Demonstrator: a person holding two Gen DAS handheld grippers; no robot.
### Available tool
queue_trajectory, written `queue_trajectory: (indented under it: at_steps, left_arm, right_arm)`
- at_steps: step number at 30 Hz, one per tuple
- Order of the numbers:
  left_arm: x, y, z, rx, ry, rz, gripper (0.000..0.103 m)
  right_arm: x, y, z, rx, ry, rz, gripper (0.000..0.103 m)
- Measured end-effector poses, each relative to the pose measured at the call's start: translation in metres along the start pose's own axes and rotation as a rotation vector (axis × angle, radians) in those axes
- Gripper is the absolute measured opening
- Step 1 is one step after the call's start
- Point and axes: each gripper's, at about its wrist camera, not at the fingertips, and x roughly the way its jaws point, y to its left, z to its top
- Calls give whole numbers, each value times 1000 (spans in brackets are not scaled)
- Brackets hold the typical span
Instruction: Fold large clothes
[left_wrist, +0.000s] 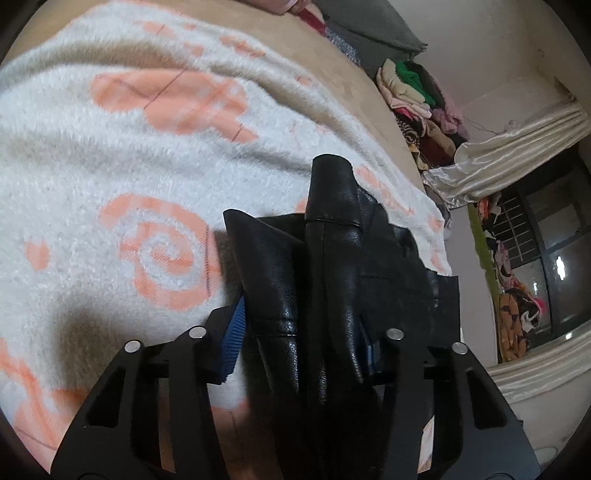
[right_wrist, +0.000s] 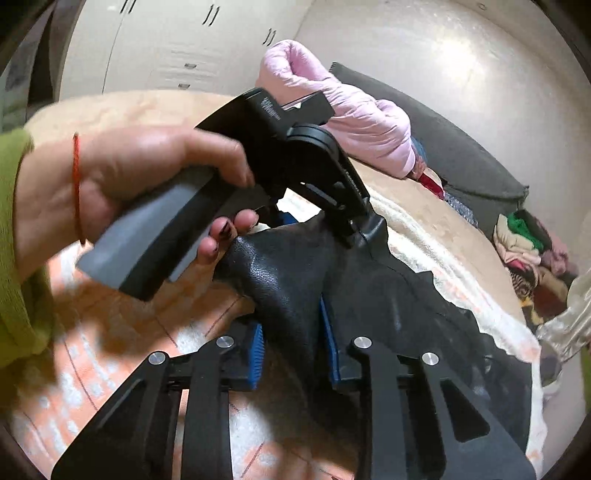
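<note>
A black leather garment (left_wrist: 325, 258) lies bunched on a white blanket with orange patterns (left_wrist: 110, 147). In the left wrist view my left gripper (left_wrist: 301, 343) is shut on a thick fold of it, and the leather fills the gap between the blue pads (left_wrist: 232, 332). The right wrist view shows my right gripper (right_wrist: 293, 350) shut on another fold of the garment (right_wrist: 284, 288), close to the first. There a hand (right_wrist: 129, 177) with a green sleeve holds the left gripper (right_wrist: 354, 230), whose tips pinch the garment's edge just beyond.
A pink padded jacket (right_wrist: 351, 118) lies at the bed's far end against a grey cushion (right_wrist: 461, 158). A heap of mixed clothes (left_wrist: 417, 103) stands past the bed's right side, near a cream curtain (left_wrist: 517, 147) and a dark window (left_wrist: 546, 240). A wardrobe (right_wrist: 166, 44) stands behind.
</note>
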Motion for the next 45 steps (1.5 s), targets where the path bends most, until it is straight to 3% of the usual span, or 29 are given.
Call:
queue_trajectory:
  at_steps: [12,22,30,45]
  left_arm:
    - [-25,-52,-8,103,-109,-21,26]
    - [-40,-145,-20,223,-184,4,25]
    - [-18,-222,-39,332,-174,39,26]
    - [41,-308,-74,453,-113,105,30]
  right_arm:
    - [-54,-10,-5,73,-84,-34,20]
    - [-111,-58,-18,173,-172,-93,17]
    - [-146,-100,-49,278,-211,-138,14]
    - [-186,-167,-115,475,-242,-179,13]
